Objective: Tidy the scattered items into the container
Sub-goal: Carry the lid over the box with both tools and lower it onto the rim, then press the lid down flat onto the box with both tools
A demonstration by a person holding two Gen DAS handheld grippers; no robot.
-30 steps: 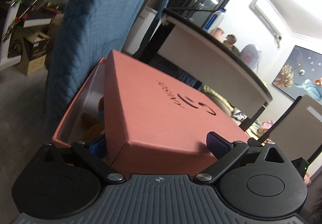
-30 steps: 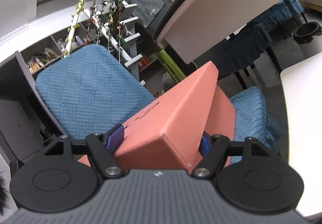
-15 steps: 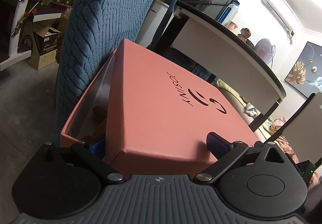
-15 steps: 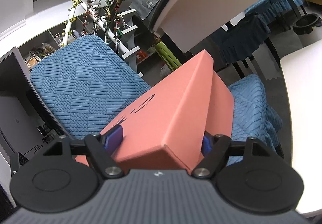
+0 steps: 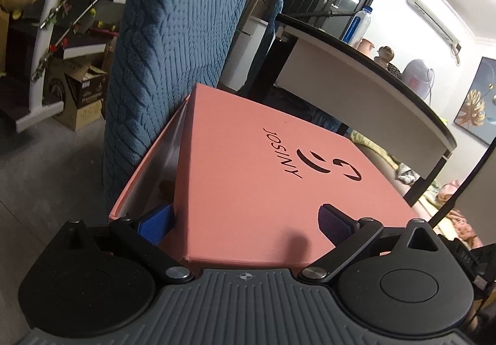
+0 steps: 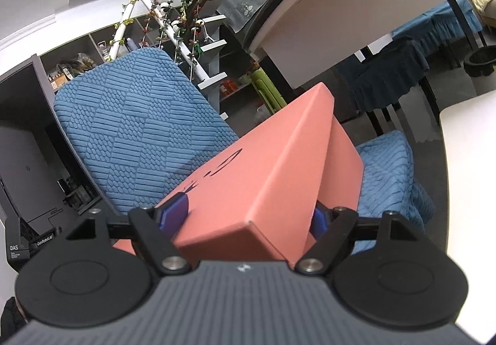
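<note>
A salmon-pink lid (image 5: 263,177) with a dark logo lies tilted over the matching open box (image 5: 148,165), which rests on a blue chair. My left gripper (image 5: 245,224) is shut on the lid's near corner, one blue pad (image 5: 156,225) against its side and the other on its top. In the right wrist view my right gripper (image 6: 246,217) is shut on another corner of the lid (image 6: 248,190), with the box (image 6: 341,159) showing beneath it. Something brown (image 5: 167,186) lies dimly inside the box; the rest of the inside is hidden.
The chair's blue quilted back (image 5: 173,50) stands right behind the box, and its seat (image 6: 390,177) shows under it. A white table edge (image 6: 471,174) is to the right. A large desk (image 5: 356,81), a cardboard carton (image 5: 80,96) and a garland shelf (image 6: 173,19) stand around.
Both grippers have carried the lid lower and flatter over the box. The open gap along the box's left side has narrowed.
</note>
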